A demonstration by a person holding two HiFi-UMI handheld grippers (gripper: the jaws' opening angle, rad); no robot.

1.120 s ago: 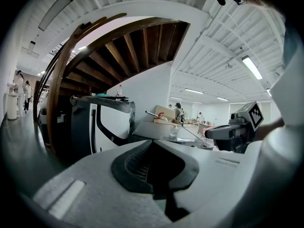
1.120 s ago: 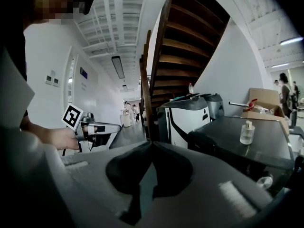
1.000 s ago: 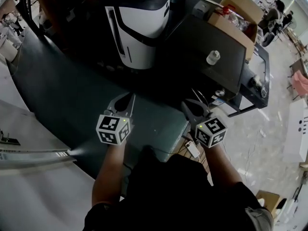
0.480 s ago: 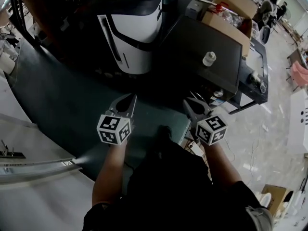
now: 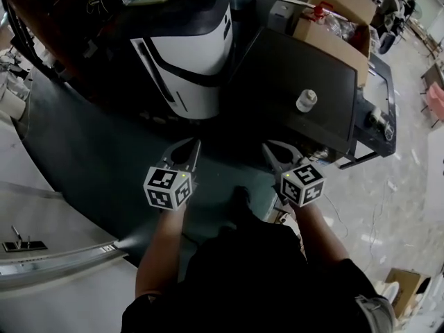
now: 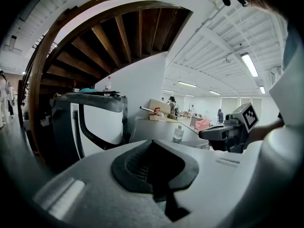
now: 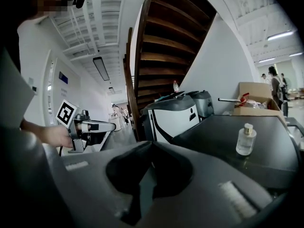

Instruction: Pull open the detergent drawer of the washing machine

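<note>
Left gripper [image 5: 193, 144] and right gripper [image 5: 267, 147] jaws both closed on nothing, well short of the white washing machine [image 5: 191, 57], its detergent drawer not discernible; arriving closed, they'd likely bump the front rather than catch it.

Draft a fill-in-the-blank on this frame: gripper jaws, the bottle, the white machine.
1. The left gripper and the right gripper both have their jaws ____, with nothing between them.
2. The small clear bottle stands ____ on the dark top.
3. The white-fronted machine sits on the ____ gripper's side of that top.
Missing words: shut; upright; left.
</note>
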